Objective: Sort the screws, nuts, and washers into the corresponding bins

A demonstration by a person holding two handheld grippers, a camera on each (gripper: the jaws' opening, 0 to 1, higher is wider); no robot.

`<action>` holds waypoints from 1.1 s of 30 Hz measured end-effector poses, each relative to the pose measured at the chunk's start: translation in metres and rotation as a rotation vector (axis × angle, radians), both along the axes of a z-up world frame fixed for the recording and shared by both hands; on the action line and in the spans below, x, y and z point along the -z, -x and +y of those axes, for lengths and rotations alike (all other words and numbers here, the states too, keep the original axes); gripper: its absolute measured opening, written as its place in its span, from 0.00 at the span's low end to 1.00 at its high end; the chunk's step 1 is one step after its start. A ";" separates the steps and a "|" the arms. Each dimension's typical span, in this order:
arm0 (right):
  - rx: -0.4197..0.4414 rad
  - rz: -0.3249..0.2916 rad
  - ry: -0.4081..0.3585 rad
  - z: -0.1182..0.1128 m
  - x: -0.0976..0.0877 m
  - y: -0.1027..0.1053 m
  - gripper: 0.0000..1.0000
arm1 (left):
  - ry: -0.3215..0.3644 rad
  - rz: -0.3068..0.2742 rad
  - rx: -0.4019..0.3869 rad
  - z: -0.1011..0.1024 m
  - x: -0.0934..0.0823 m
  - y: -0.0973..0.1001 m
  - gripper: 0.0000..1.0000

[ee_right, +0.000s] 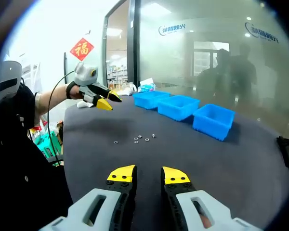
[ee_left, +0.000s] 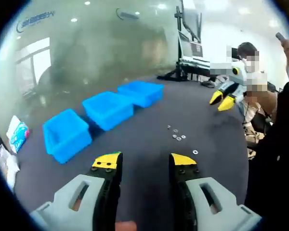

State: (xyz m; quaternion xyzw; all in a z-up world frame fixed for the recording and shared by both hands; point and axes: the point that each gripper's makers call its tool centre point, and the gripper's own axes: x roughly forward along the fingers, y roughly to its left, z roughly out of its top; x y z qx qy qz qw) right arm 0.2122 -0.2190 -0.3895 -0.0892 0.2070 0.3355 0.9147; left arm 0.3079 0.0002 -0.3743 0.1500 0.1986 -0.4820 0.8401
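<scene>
Left gripper (ee_left: 144,162) and right gripper (ee_right: 149,175) hovering over bench (ee_right: 183,154), jaws apart, holding nothing; small hardware (ee_right: 137,139) lying near three blue bins (ee_right: 183,107).

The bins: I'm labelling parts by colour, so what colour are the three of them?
The bins are bright blue, clearest in the right gripper view.

Small silvery hardware (ee_left: 179,136) is scattered loose and flat in a tight cluster on the dark surface (ee_left: 149,139); washers can be made out, other pieces too small to tell. Three open blue bins (ee_right: 179,106) are lined up in a row, sides nearly touching, well apart from the cluster.
</scene>
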 end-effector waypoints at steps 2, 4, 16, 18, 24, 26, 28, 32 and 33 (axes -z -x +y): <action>-0.003 0.003 0.010 -0.002 0.001 0.000 0.17 | -0.031 0.006 0.036 -0.001 0.005 0.006 0.37; -0.009 0.009 0.020 -0.003 0.002 0.000 0.17 | -0.046 0.012 0.077 -0.004 0.008 0.013 0.37; -0.038 0.037 0.056 -0.003 0.010 0.002 0.17 | -0.134 0.045 0.213 -0.037 0.017 0.034 0.37; -0.040 0.037 0.057 -0.003 0.010 0.003 0.17 | -0.149 0.042 0.227 -0.044 0.017 0.031 0.37; -0.041 0.044 0.058 -0.004 0.013 0.005 0.17 | -0.199 0.054 0.267 -0.060 0.023 0.022 0.37; -0.040 0.046 0.057 -0.005 0.014 0.006 0.17 | -0.208 0.061 0.278 -0.067 0.025 0.019 0.36; -0.037 0.047 0.057 -0.006 0.015 0.007 0.17 | -0.212 0.066 0.285 -0.071 0.026 0.017 0.36; -0.031 0.047 0.055 -0.009 0.015 0.008 0.17 | -0.235 0.070 0.308 -0.085 0.031 0.012 0.35; -0.030 0.047 0.053 -0.010 0.016 0.008 0.17 | -0.237 0.072 0.315 -0.089 0.032 0.011 0.35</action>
